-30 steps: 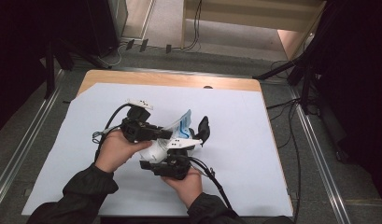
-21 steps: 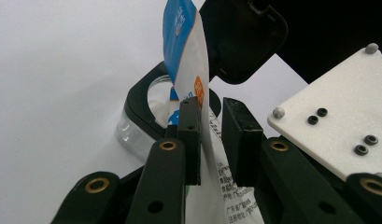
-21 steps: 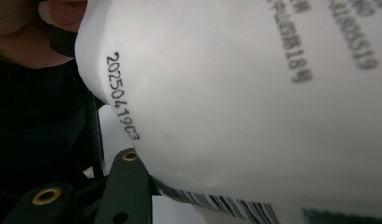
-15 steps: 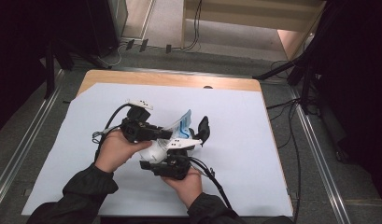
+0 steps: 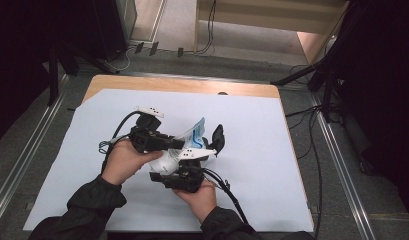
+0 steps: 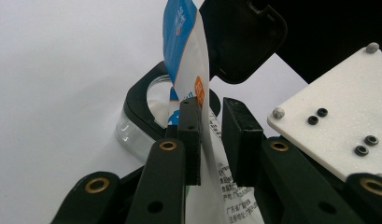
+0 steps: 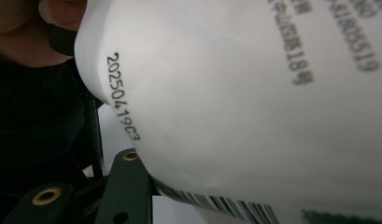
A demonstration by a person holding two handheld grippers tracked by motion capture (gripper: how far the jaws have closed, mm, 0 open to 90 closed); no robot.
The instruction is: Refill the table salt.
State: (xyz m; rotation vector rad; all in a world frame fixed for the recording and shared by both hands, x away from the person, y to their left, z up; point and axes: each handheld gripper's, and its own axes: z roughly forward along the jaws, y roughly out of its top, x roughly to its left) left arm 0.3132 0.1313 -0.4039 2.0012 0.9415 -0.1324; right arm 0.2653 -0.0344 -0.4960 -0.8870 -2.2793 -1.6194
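Well, here is how we read it.
Step in hand: we judge that we are tipping the pouch over the open container, whose lid stands swung back.
Pouch place: held off the worktop at about its middle, a little toward the near edge, top end slanting toward the far edge, just over the container.
Left tool: clamped on the pouch's upper part, pads on either face.
Right tool: under the pouch's white body; it lies so close over the jaws that we cannot tell whether they press it.
Doing it well: we should keep the top pinch firm, keep the mouth over the rim, and raise the lower end slowly so nothing spills past the black rim.
Against the earlier frame: nothing differs; both hands, the pouch's tilt and the lid stand as they did.
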